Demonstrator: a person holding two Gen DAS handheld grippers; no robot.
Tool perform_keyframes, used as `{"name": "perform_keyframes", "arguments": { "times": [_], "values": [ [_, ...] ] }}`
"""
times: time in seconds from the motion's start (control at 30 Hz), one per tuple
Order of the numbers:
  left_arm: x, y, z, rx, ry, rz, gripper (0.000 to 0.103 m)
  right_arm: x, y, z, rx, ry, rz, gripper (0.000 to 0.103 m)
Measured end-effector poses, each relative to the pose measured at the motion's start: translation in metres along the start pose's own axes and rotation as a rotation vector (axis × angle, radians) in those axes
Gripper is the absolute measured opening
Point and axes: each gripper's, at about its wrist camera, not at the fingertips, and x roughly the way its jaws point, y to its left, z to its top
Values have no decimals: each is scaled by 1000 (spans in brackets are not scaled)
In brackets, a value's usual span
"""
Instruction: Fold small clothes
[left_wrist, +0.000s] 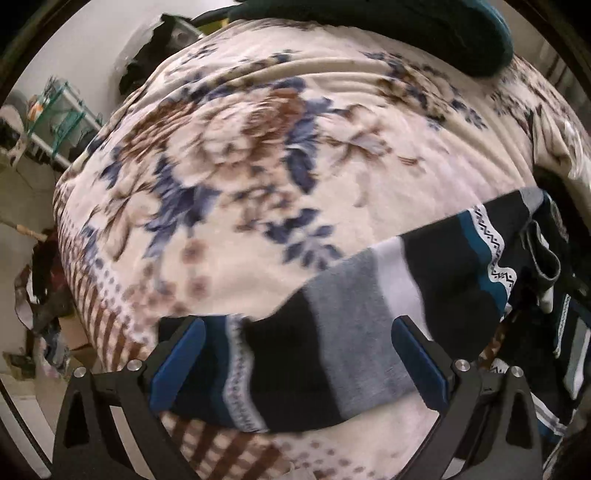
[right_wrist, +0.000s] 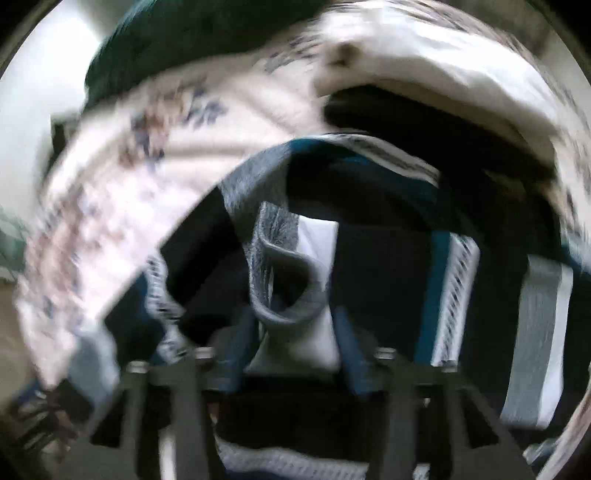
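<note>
A striped sock (left_wrist: 369, 325), banded in black, grey, white and teal with a patterned white trim, is lying stretched across the near part of a floral blanket (left_wrist: 240, 155) that is covering the bed. In the left wrist view the left gripper (left_wrist: 299, 362) is hanging above the sock's toe end with its 2 blue-padded jaws standing wide apart; the fabric is passing beneath and between them, but neither pad is pressing on it, so nothing is being held there. The sock's far end is running off toward the right of that view, where more striped items are piled.

In the blurred right wrist view the right gripper (right_wrist: 295, 354) is sitting low over the sock's grey cuff (right_wrist: 284, 280), which is curling up in a loop just ahead of the fingers. Its jaws are standing partly apart with white and grey fabric lying between them, apparently released rather than pinched, though the blur is leaving this uncertain. Judging by the layout, the sock is being laid out flat so it can be doubled over.
</note>
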Motion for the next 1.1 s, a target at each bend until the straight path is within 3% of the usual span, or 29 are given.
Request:
{"name": "perform_keyframes", "arguments": {
  "times": [0.2, 0.43, 0.57, 0.6, 0.63, 0.67, 0.7, 0.73, 0.93, 1.03, 1.1],
  "values": [
    [-6, 75, -14, -151, 40, -20, 103, -35, -33, -18, 151, -10, 3, 71],
    [33, 153, -36, -349, 100, 17, 103, -2, -50, -43, 303, 85, -4, 71],
    [75, 162, -37, -383, 168, -67, 98, 14, -48, -54, 357, 116, -4, 71],
    [84, 156, -34, -365, 176, -102, 88, 18, -45, -55, 355, 124, -12, 71],
    [88, 149, -31, -336, 172, -135, 66, 21, -43, -56, 350, 129, -19, 71],
    [91, 137, -27, -277, 162, -117, 54, 23, -41, -57, 341, 133, -25, 71],
    [91, 131, -24, -248, 154, -117, 24, 24, -38, -57, 328, 138, -35, 71],
    [88, 127, -21, -241, 135, -161, 4, 25, -36, -57, 314, 141, -44, 71],
    [52, 166, 6, -413, -30, -167, 4, 21, -31, -49, 264, 139, -80, 71],
    [58, 188, 19, -478, -40, -180, 5, 20, -33, -45, 265, 131, -86, 71],
    [67, 199, 21, -534, 3, -232, 9, 22, -34, -45, 273, 136, -93, 71]
  ]
}}
